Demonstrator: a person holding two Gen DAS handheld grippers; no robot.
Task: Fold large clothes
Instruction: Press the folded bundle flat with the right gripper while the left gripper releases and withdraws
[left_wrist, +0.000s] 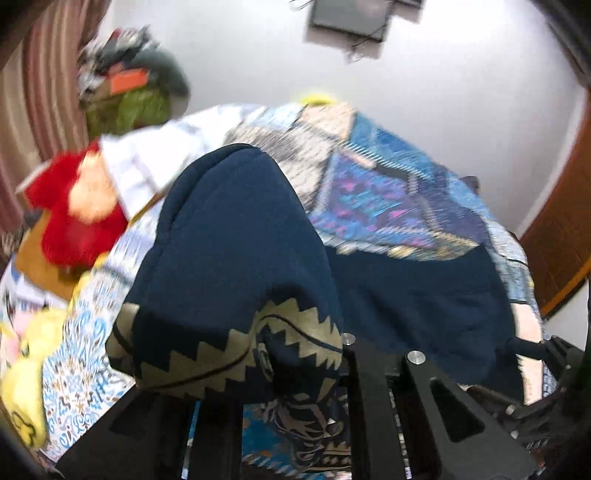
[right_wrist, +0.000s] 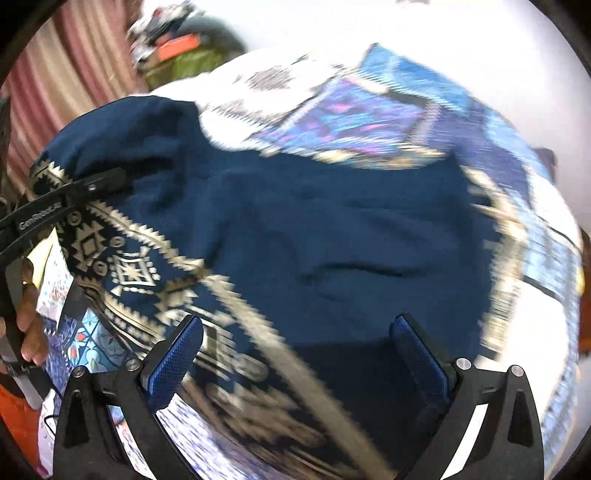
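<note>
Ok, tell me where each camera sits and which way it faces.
Left wrist: on the left gripper, angled down over the navy garment it pinches; own black fingers show.
Right wrist: on the right gripper, angled down at the garment; own open blue pads, plus the left gripper and a hand.
Shared: garment, patterned bedspread, striped curtain.

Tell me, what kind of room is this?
Most likely a bedroom. A patterned bedspread covers what looks like a bed, soft toys lie on it, and a striped curtain hangs behind, beside a pile of clutter. A navy garment lies spread on top.
</note>
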